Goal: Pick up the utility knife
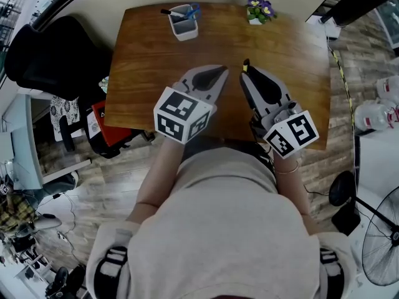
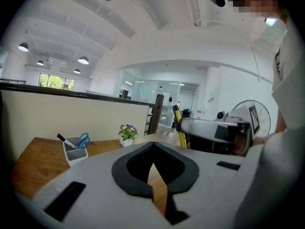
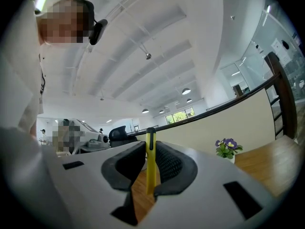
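My right gripper [image 1: 247,71] hangs over the near right part of the wooden table [image 1: 149,55], shut on the yellow utility knife [image 1: 244,68]. In the right gripper view the knife [image 3: 150,162] stands upright between the black pads [image 3: 169,163], its dark tip above the jaws. The left gripper view shows the same knife [image 2: 180,133] sticking up from the right gripper [image 2: 183,128]. My left gripper [image 1: 219,73] hovers just left of it, shut, with nothing in it. In its own view the left gripper [image 2: 152,148] shows only a thin sliver of table behind its fingertips.
At the table's far edge stand a white holder [image 1: 184,22] with blue scissors and a marker, and a small pot of purple flowers [image 1: 259,10]. A black chair [image 1: 43,55] is at the left. A fan [image 1: 380,229] and water jugs [image 1: 374,114] are at the right.
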Motion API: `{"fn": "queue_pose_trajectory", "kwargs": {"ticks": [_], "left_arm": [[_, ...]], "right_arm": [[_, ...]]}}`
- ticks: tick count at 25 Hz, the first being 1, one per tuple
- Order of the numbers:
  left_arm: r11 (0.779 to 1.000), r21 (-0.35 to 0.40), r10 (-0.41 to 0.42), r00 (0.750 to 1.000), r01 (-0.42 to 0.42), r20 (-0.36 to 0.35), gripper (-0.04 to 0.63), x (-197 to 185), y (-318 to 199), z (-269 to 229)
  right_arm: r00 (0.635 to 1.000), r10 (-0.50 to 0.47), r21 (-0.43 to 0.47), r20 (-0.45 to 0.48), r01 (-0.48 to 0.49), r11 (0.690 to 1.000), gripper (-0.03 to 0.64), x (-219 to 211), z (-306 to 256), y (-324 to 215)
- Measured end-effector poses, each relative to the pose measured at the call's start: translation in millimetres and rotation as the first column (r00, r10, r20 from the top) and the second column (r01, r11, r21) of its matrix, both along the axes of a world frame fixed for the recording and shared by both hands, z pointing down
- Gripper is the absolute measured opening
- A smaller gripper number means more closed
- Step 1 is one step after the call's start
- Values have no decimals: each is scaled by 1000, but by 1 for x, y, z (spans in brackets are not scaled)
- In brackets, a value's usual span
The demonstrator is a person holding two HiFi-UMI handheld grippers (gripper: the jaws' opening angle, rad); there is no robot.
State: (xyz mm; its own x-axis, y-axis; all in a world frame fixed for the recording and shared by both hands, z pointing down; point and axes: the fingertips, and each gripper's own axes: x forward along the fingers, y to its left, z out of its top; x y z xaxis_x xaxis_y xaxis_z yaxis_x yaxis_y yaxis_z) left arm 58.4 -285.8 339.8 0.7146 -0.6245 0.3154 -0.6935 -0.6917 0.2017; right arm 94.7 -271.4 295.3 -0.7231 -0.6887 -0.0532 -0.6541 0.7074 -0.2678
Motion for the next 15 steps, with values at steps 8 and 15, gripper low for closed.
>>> {"fn": "queue_pose_trajectory", "kwargs": {"ticks": [8,15], "left_arm": [[999,-38,7,998,-9,-62,12,2,1,6],[999,-39,9,998,-11,-61,12,3,-1,8]], "right_arm": [[1000,-11,-16,-14,11,1000,77,-2,5,0],[1000,-2,-32,-7,2,999,77,0,9,-3]]}}
